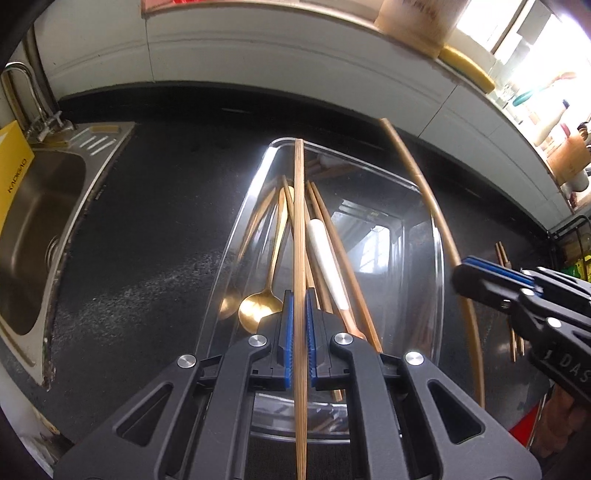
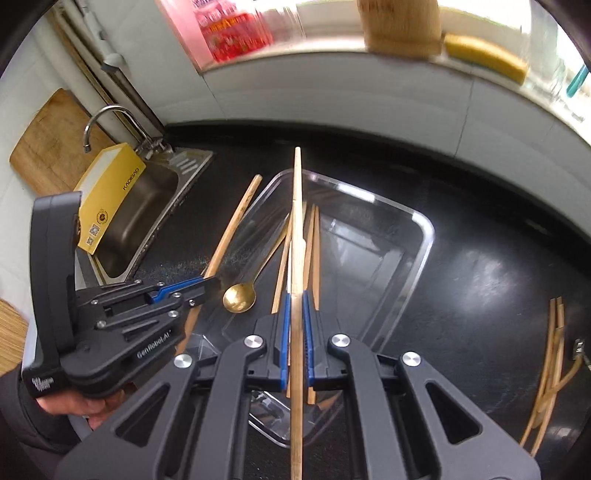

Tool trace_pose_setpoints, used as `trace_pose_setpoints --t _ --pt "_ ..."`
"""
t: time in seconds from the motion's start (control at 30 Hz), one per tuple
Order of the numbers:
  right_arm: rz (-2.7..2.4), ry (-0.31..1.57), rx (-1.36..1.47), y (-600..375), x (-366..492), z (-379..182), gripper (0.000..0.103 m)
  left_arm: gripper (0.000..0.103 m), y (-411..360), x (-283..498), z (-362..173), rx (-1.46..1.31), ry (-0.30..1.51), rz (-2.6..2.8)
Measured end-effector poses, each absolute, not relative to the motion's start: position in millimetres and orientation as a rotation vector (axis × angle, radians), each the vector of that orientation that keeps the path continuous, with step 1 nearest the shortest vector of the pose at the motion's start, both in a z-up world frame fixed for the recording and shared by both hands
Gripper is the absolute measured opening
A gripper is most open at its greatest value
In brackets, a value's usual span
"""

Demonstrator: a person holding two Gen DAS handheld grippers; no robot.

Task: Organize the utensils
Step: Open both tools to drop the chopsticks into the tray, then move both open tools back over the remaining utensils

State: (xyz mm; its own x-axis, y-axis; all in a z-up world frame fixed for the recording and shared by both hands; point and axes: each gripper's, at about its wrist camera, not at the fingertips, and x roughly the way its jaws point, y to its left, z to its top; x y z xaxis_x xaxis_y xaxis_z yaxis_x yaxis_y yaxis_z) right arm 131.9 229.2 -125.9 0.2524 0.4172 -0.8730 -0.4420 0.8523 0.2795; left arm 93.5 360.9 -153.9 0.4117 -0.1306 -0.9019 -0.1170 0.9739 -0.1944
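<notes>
Shelf items [image 2: 236,33] are blurred; loose chopsticks [image 1: 515,343] lie partly behind the right tool [image 1: 467,275].

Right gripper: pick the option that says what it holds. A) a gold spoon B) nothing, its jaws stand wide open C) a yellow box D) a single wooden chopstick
D: in the right wrist view the right gripper is shut on a wooden chopstick that runs up between its blue pads, above the clear tray; the gold spoon lies in the tray.
</notes>
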Motion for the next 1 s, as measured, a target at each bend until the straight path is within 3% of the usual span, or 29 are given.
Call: trace_pose_setpoints --t 0.63,0.77,0.8,0.83,0.87,0.9,0.93,0.97,1.0 --pt "0.625 1.332 0.048 241.6 175.5 -180.8 0.008 0.006 361.5 123.8 -195.8 -0.28 1.215 -0.027" --pt "0.585 1.311 0.053 230.8 182.9 -174.3 0.008 0.012 370.9 126.3 -193.5 -0.298 1.224 -0.023" --pt "0.575 1.295 0.057 224.6 185.2 -169.2 0.008 0.019 372.7 125.3 -189.3 -0.295 1.214 -0.018" --pt "0.566 1.287 0.063 219.5 186.3 -165.3 0.008 0.056 375.3 123.2 -184.5 -0.297 1.2 -0.013" --pt "0.554 1.275 0.066 213.3 188.1 -160.3 0.015 0.094 380.4 119.2 -175.9 -0.308 1.171 0.006" --pt "0.533 1.259 0.064 204.9 188.9 -154.0 0.049 0.097 384.5 114.6 -167.6 -0.317 1.128 0.028" --pt "0.518 1.24 0.065 200.1 188.8 -148.8 0.068 0.097 389.5 108.8 -157.2 -0.324 1.075 0.049" --pt "0.505 1.195 0.07 191.8 186.2 -139.9 0.078 0.097 392.4 107.3 -152.6 -0.323 1.064 0.053" --pt "0.505 1.168 0.062 186.0 183.1 -132.8 0.078 0.097 394.6 105.5 -149.2 -0.32 1.063 0.061"
